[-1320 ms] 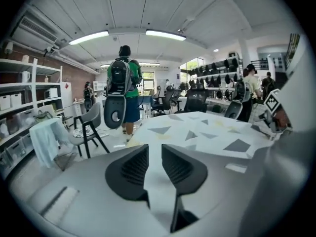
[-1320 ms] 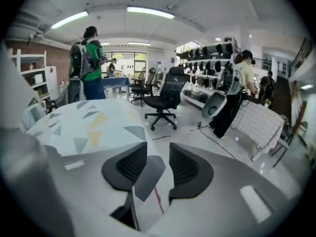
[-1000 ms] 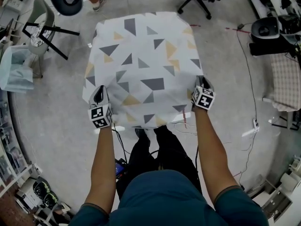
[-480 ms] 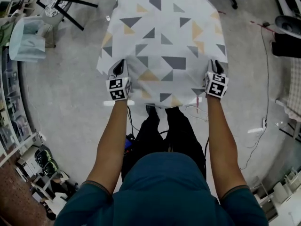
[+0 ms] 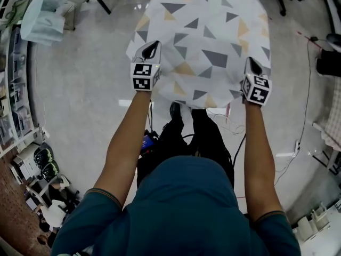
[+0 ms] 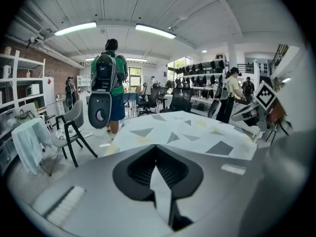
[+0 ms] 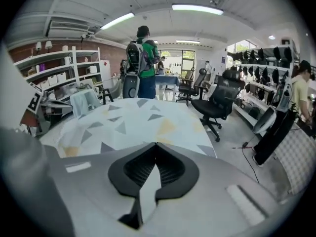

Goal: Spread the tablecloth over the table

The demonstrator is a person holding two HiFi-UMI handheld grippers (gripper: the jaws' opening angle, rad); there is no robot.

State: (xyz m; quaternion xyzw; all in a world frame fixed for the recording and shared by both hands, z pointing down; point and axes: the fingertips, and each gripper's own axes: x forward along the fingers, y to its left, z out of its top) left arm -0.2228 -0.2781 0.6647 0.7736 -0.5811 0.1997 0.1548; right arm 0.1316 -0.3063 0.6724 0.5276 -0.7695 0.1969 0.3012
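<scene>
The white tablecloth (image 5: 205,36) with grey and yellow triangles lies over the table in front of me and hangs past its near edge. My left gripper (image 5: 151,46) is at the cloth's near left corner. It is shut, with a pale strip of cloth (image 6: 160,181) between its jaws. My right gripper (image 5: 249,63) is at the near right edge. Its jaws have just been closing and now stand shut, also with a pale strip of cloth (image 7: 148,186) pinched between them. The table under the cloth is hidden.
A grey chair draped with a pale cloth (image 5: 45,15) stands at the far left and a black office chair (image 7: 219,100) at the far right. A person with a backpack (image 6: 109,73) stands beyond the table. Cables (image 5: 234,127) trail on the floor near my feet.
The view has tipped, so the table now sits higher in the picture. Both grippers have lifted and moved along the cloth's near corners, the right one further.
</scene>
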